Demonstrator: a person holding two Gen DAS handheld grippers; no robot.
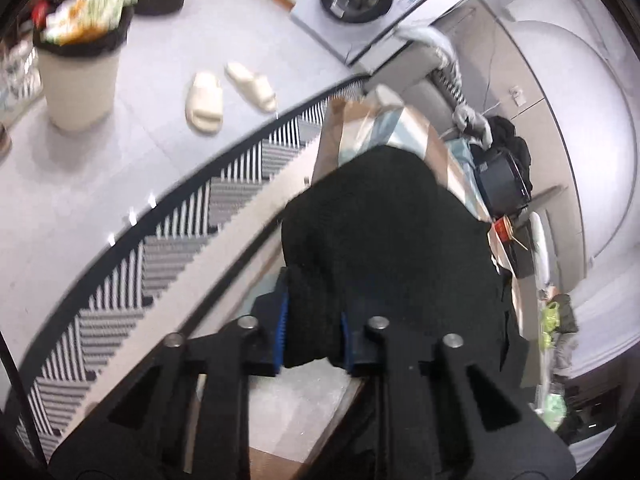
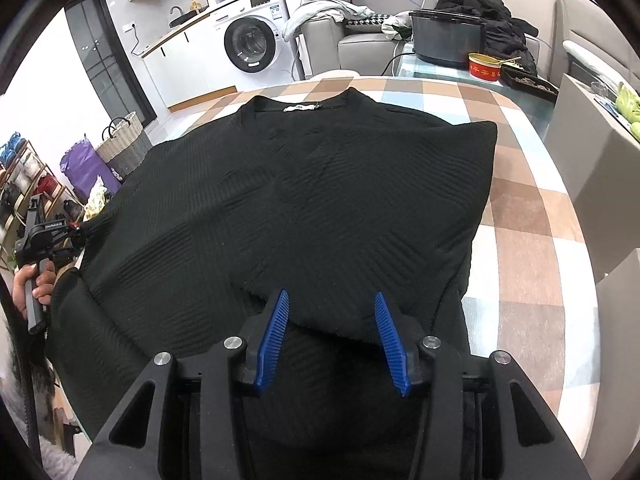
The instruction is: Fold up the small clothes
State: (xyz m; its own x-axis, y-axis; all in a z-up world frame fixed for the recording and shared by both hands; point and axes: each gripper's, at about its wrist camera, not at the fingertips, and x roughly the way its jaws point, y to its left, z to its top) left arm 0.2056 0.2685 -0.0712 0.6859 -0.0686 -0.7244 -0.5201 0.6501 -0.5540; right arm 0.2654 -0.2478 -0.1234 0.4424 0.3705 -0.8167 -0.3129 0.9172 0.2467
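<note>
One black knit sweater (image 2: 280, 200) spread across checked tablecloth (image 2: 528, 208); white neck label (image 2: 302, 107) unreadable. Left gripper (image 1: 312, 332) clamps sweater fabric at table's left edge; right gripper (image 2: 330, 336) jaws wide above hem.

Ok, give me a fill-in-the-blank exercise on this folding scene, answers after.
1. The left gripper is shut on the ____ sweater.
2. The right gripper hovers over the sweater with its jaws ____.
3. The sweater lies on a ____ tablecloth.
4. The white appliance behind the table is a ____ machine.

Answers: black; open; checked; washing
</note>
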